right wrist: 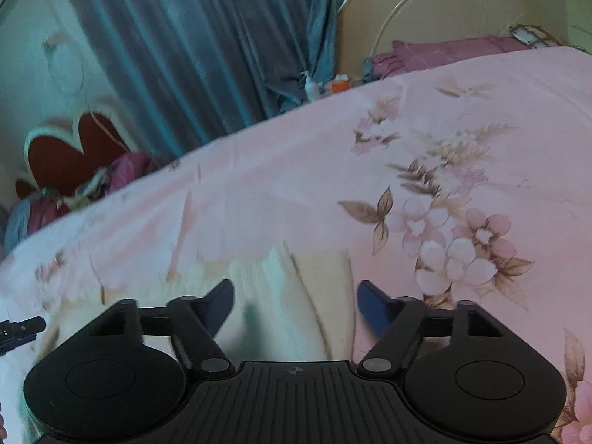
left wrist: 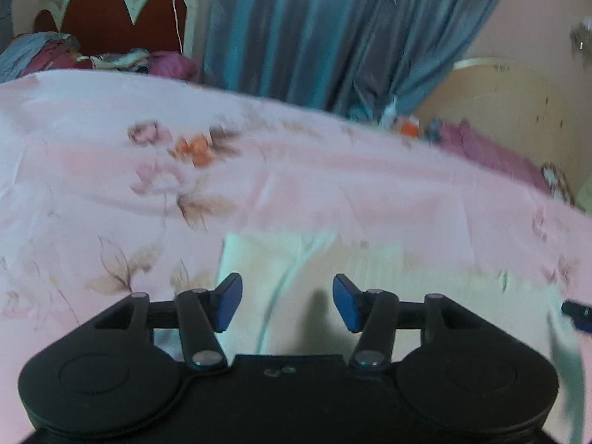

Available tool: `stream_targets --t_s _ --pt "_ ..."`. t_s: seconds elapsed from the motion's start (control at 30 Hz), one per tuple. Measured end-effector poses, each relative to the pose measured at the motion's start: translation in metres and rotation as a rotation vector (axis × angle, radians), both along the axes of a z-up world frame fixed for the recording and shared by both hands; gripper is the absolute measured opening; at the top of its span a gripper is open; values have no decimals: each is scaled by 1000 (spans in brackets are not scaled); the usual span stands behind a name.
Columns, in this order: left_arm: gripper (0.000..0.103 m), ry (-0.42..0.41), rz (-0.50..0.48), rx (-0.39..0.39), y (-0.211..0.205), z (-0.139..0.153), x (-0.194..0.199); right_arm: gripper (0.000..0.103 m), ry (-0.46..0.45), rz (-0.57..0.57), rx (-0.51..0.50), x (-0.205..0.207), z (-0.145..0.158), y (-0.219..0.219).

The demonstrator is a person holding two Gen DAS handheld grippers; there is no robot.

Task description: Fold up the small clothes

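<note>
Left wrist view first: the left gripper [left wrist: 287,303] hangs with its jaws spread wide and nothing between them, its blue pads [left wrist: 229,301] flat and smooth on black linkage arms. Directly under and ahead of it lies the small garment [left wrist: 296,259], a pale cream and white cloth with soft creases, spread flat on the pink floral bedsheet [left wrist: 111,185]. The cloth's far edge runs roughly straight just beyond the fingertips, and its left edge falls just outside the left pad. Past that edge the sheet stretches bare and lightly wrinkled to the far side of the bed. At the right margin a dark tip of the right gripper [left wrist: 577,312] pokes in above the cloth's right end.

From the right wrist view, the right gripper [right wrist: 296,305] is likewise wide apart and grips nothing, poised over the garment [right wrist: 318,270]; motion blur smears the cloth here, so its folds cannot be read exactly. The cloth's right edge lies between the pads, with bare sheet [right wrist: 462,129] to the right of it. The left gripper [right wrist: 22,327] shows as a dark stub at the left margin.

Beyond the bed, a blue-grey curtain [left wrist: 314,29] hangs in heavy pleats. The left view shows a scalloped red headboard [left wrist: 111,18] with bundled bedding more clearly; the right view shows a rounded cream headboard [right wrist: 444,11] and a purple pillow [right wrist: 444,50] better.
</note>
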State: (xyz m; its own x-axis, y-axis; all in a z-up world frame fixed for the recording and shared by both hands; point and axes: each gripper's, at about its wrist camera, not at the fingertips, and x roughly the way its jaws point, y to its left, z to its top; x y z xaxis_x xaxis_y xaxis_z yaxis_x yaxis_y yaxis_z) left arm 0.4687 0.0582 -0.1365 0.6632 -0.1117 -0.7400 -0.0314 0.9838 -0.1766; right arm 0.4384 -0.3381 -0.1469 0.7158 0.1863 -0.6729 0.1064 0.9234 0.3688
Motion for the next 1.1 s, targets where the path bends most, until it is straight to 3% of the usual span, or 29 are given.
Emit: stream_targets --t_s 0.07,0.13,0.2,0.27,0.3,0.33,0.4,0.47,0.67,0.77,0.83,0.97,1.1 --pt "34 23 -3 7 -2 -8 1 60 5 16 -18 1 -4 3" --pt "18 13 3 15 -3 -11 -1 26 29 38 -20 5 -9 5" --pt "5 -4 -3 37 -7 -12 -3 24 37 41 -15 6 -13 5" --pt "4 -29 -11 80 -13 -11 -7 21 34 43 -13 6 -14 6" --pt "4 -41 -7 96 -15 -12 -8 3 27 52 -14 6 -13 7" --pt "4 -54 2 108 -17 -12 -10 2 17 47 -22 6 -11 7" --pt "3 -83 24 117 -18 -11 -14 2 -13 25 -61 5 -8 8" --pt "3 -94 35 142 -20 -14 -13 2 13 11 -100 9 -14 9" --pt "6 -94 36 177 -23 -17 -13 3 7 -23 -67 7 -13 3" --pt "21 -115 25 175 -21 -8 -21 16 -29 -19 -105 -1 -1 5" --pt "22 -131 25 170 -21 -2 -26 48 -56 -22 -107 -7 7 6" --pt "25 -169 -21 166 -28 13 -40 51 -89 12 -101 -16 21 18" --pt "31 -141 -90 126 -48 17 -46 51 -85 75 -108 -19 25 47"
